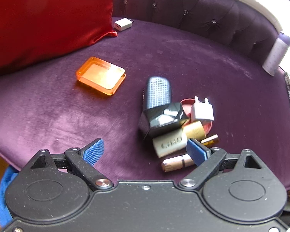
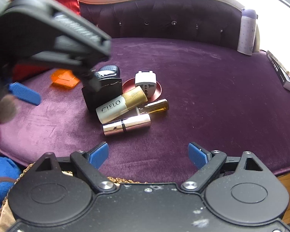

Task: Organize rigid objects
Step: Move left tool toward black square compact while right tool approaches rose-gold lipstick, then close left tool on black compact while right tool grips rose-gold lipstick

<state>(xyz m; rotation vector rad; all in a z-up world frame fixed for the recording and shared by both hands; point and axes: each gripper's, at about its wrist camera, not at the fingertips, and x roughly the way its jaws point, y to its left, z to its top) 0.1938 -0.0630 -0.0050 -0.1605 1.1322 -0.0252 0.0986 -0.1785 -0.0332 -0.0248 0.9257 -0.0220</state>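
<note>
Between the spread blue pads of the left gripper (image 1: pixel 146 150) lies only purple seat cushion (image 1: pixel 48 116); its right pad overlaps the "CIELO" bottle (image 1: pixel 169 144) in view. Right gripper (image 2: pixel 147 154), likewise wide apart and empty, tilts downward just short of the silver lipstick tube (image 2: pixel 126 124). Beyond the bottle: black box (image 2: pixel 101 93), white travel adapter (image 2: pixel 146 83) on a red dish (image 2: pixel 158 90). Left of it lies an orange lid (image 1: pixel 100 75).

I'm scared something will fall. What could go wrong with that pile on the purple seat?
1. The tubes lean on each other; pulling one may roll the shiny one toward the seat's front edge.
2. The white plug sits tilted on the red dish, so a bump could tip it off.
3. Both open grippers, left and right, are close together and might collide.
</note>
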